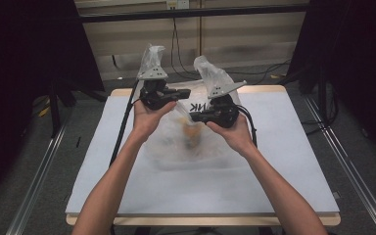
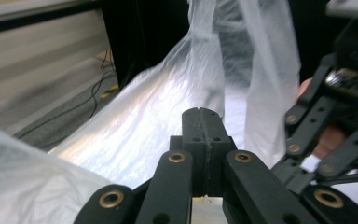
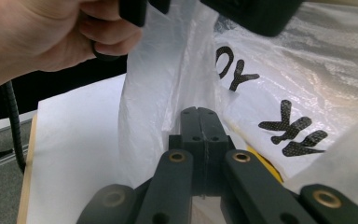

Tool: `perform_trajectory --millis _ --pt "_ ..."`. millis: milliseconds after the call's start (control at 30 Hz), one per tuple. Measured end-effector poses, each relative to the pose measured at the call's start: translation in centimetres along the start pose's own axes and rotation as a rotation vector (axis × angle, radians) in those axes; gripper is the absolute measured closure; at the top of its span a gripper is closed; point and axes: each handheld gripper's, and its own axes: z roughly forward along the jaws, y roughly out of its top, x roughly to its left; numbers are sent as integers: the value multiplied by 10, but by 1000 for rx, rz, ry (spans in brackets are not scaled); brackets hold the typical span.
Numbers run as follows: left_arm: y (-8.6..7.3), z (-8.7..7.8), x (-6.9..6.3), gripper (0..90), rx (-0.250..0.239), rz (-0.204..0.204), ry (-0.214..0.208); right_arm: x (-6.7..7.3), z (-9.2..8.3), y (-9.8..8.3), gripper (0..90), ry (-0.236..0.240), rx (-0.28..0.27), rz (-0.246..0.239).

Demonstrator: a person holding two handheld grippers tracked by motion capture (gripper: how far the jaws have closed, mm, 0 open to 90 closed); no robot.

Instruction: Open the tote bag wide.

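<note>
Bag (image 1: 191, 139) pinched at both handles over the table (image 1: 284, 161)

Left gripper (image 2: 200, 112) and right gripper (image 3: 199, 111) are each clamped on a handle — film runs up past the closed tips. Thin plastic could slip or tear if the hands pull apart, dropping the yellow item (image 3: 265, 168) below the right jaws.

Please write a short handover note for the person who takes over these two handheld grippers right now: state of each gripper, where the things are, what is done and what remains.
Left gripper: jaws shut on one handle of the thin translucent white plastic bag with black letters.
Right gripper: jaws shut on the other handle.
The bag's body rests on the white table top, handles lifted above it. An orange-yellow item shows dimly through the film; I cannot tell what it is.
Done: both handles gripped, item inside the bag.
Left, probably: bring the handles together or lift the bag. Keep both grips; the film looks slippery.
</note>
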Motion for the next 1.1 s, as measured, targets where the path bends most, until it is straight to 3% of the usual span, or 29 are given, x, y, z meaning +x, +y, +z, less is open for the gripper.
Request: perform_trajectory --millis 133,367,633,733,833,1100 --pt "-11 4 0 900 -15 -31 -21 7 3 -8 900 28 8 -7" --pt "-33 3 -7 900 -17 -42 -26 9 6 -28 900 57 9 10" --pt "-54 -3 -6 900 -15 -70 -9 11 3 -41 900 76 6 29" --pt "-63 -4 -6 900 -7 -86 -13 9 5 -47 900 59 17 37" --pt "-71 -2 -4 900 40 -85 1 4 7 -53 900 38 30 48" --pt "-94 5 2 900 78 -116 5 -9 1 -63 900 -11 -9 88"
